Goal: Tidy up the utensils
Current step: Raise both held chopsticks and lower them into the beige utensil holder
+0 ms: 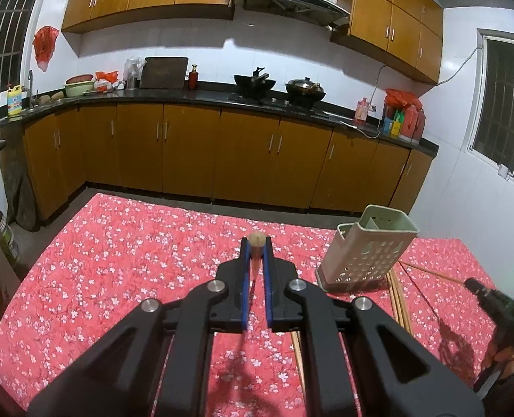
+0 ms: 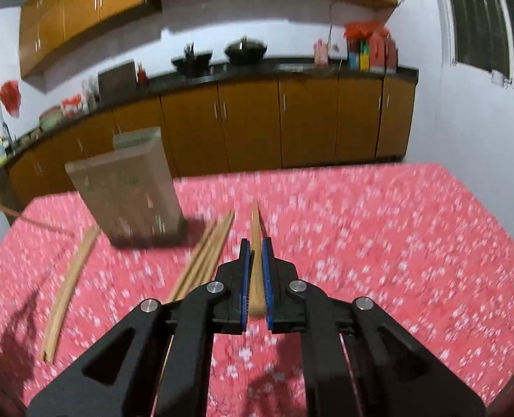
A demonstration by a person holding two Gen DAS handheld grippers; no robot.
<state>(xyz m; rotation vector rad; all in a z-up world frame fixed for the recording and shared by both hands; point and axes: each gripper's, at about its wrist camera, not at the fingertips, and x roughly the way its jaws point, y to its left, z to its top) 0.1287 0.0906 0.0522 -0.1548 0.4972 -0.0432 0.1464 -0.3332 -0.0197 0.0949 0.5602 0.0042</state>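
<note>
Left claw (image 1: 255, 243) pinching one chopstick (image 1: 257, 240), right claw (image 2: 255, 245) pinching another (image 2: 256, 229); holder (image 1: 368, 243), right of frame, apparently empty; loose chopsticks (image 2: 204, 257) on cloth (image 2: 361, 243) remain unsorted.

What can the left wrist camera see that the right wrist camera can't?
Only the left wrist view shows the left gripper shut on a chopstick, the inside of the holder with its divider, and the right gripper seen from the side with its chopstick.

Only the right wrist view shows the right gripper up close, shut on that chopstick, and a loose pair left of the holder.

Both show the holder, a chopstick bundle beside it, the red cloth and the kitchen cabinets.
</note>
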